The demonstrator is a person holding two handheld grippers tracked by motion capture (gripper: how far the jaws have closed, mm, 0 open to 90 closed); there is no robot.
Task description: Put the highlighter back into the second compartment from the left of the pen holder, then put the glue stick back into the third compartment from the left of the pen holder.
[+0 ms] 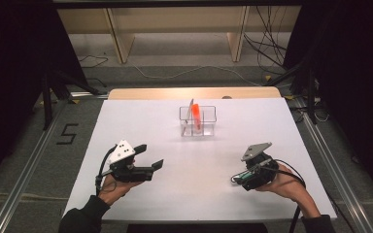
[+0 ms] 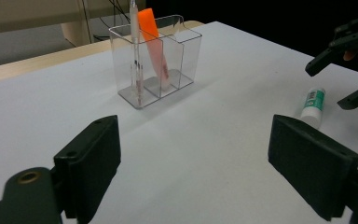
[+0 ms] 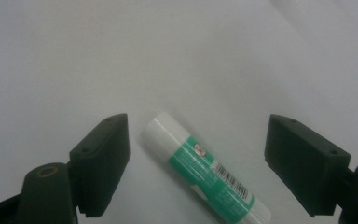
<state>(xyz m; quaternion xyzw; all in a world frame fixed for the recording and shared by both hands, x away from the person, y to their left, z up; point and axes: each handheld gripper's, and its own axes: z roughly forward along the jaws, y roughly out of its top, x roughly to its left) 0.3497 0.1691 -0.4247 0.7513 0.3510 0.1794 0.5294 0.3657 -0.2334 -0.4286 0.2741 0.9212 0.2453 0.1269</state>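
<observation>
The left claw point(image 1: 145, 160) is held wide open and empty over the white counter point(image 1: 141, 121); a clear organizer point(image 2: 156, 60) is seen ahead of it. The right claw point(image 3: 196, 163) is spread wide, and a glue stick point(image 3: 205, 170) is lying between its jaws, untouched.

Lighting falling evenly from above, washing the white table point(image 1: 175, 145) bright; surroundings sinking into darkness. Soft shadows trailing the clear organizer point(image 2: 156, 65). Glue stick point(image 3: 205, 170) perhaps blurring slightly, grainy close up.

A lab — black curtains point(image 1: 9, 58), floor cables point(image 1: 267, 48), rails point(image 1: 26, 165).
</observation>
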